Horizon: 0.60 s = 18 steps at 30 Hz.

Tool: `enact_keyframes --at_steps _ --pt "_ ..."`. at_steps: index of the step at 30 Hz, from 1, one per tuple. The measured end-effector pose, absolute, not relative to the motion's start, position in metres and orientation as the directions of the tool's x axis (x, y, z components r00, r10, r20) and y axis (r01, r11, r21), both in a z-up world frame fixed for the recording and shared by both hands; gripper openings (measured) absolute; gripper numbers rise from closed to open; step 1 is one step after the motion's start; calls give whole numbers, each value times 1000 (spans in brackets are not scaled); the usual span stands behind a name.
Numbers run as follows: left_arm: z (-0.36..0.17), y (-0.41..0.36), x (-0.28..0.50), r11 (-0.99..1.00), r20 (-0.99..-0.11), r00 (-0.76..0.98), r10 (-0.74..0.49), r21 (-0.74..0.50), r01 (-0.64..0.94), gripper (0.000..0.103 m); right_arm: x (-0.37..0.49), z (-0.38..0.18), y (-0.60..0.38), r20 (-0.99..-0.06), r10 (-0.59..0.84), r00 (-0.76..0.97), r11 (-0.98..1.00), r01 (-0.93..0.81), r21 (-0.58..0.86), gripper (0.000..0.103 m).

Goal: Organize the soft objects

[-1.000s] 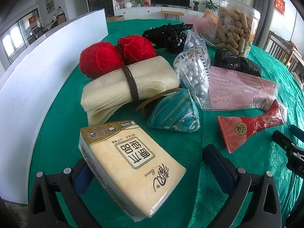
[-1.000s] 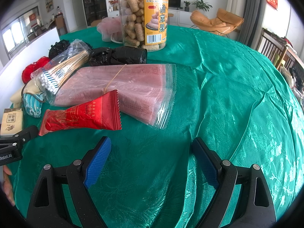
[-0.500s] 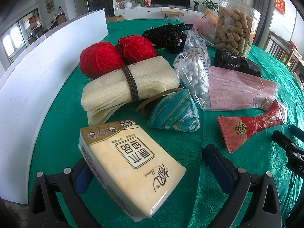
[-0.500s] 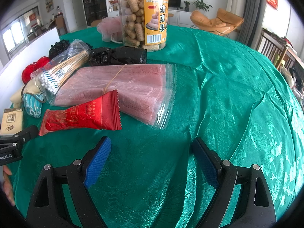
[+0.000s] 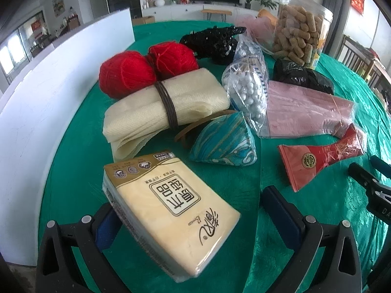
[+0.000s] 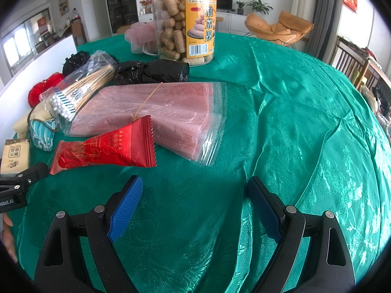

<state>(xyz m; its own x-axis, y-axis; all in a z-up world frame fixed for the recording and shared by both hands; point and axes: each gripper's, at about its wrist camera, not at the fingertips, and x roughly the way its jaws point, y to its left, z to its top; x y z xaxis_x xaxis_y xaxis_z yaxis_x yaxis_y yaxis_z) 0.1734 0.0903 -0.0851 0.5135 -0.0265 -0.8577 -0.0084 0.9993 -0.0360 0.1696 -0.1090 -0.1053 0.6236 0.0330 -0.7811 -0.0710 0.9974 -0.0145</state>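
Observation:
A cream tissue pack (image 5: 171, 202) lies on the green tablecloth (image 6: 293, 134) between the fingers of my left gripper (image 5: 193, 219), which is open; its corner covers the left pad. Beyond it sit a tied cream cloth bundle (image 5: 161, 105), two red yarn balls (image 5: 127, 73) and a teal fabric pouch (image 5: 224, 141). My right gripper (image 6: 195, 195) is open over bare cloth, just short of a red packet (image 6: 105, 149) and a bag of pink masks (image 6: 158, 112).
A white board (image 5: 48, 85) stands along the left. Further back are a cotton swab bag (image 6: 80, 90), a black bag roll (image 6: 151, 72), a black beaded item (image 5: 215, 39), a pink puff (image 6: 139, 36) and a snack jar (image 6: 185, 22). Chairs stand off to the right.

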Motion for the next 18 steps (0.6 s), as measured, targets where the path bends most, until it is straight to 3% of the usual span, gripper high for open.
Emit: enact_keyframes --at_steps 2,6,9,14,18 --pt "-81 98 171 995 -864 497 -78 -97 -12 103 169 -105 -109 -781 33 624 997 -71 -15 89" --pt "-62 139 156 912 -764 548 -339 -411 -9 103 169 -105 -109 -781 33 624 997 -71 -15 89" --pt "-50 158 148 875 -717 569 -404 -484 10 103 169 -105 -109 -781 33 624 997 -71 -15 89" --pt "-35 157 141 902 -739 546 -395 -425 77 103 169 -105 -109 -781 33 624 997 -71 -15 89" --pt "-40 131 146 971 -825 513 -238 -217 101 103 169 -105 -109 -781 33 624 997 -71 -15 89"
